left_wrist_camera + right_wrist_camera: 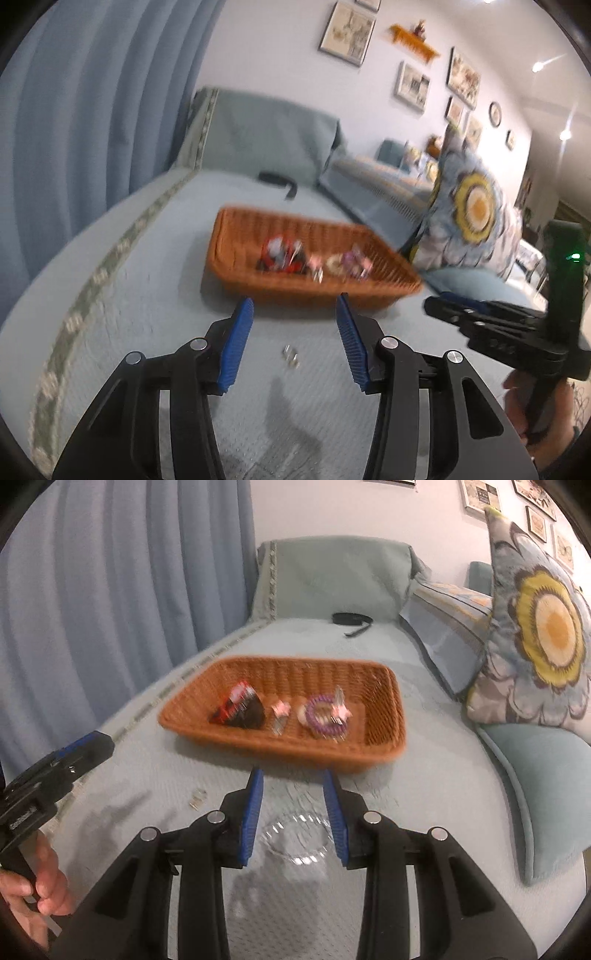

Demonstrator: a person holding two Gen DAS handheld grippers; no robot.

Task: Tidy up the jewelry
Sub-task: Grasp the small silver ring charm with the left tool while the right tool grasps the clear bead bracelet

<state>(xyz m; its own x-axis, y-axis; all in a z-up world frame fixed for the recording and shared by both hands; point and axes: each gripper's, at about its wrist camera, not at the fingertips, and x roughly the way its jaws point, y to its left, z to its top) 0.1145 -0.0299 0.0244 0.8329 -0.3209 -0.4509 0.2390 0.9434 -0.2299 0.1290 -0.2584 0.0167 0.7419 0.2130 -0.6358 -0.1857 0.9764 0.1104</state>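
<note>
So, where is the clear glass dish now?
In the right wrist view the clear glass dish lies on the blue-green cover, low in the centre between the right claw's blue fingers, just in front of the wicker basket.

Location: home living room.

A sofa [369, 775] with a quilted pale blue cover fills the near and middle scene, a floral cushion [535, 642] propped at its right. Blue curtains [110, 590] hang at the left. Framed pictures [347, 33], a small wooden wall shelf [413, 42] and a round clock [495, 114] line the far right wall. A wicker basket [221, 731] rests on the sofa seat.
</note>
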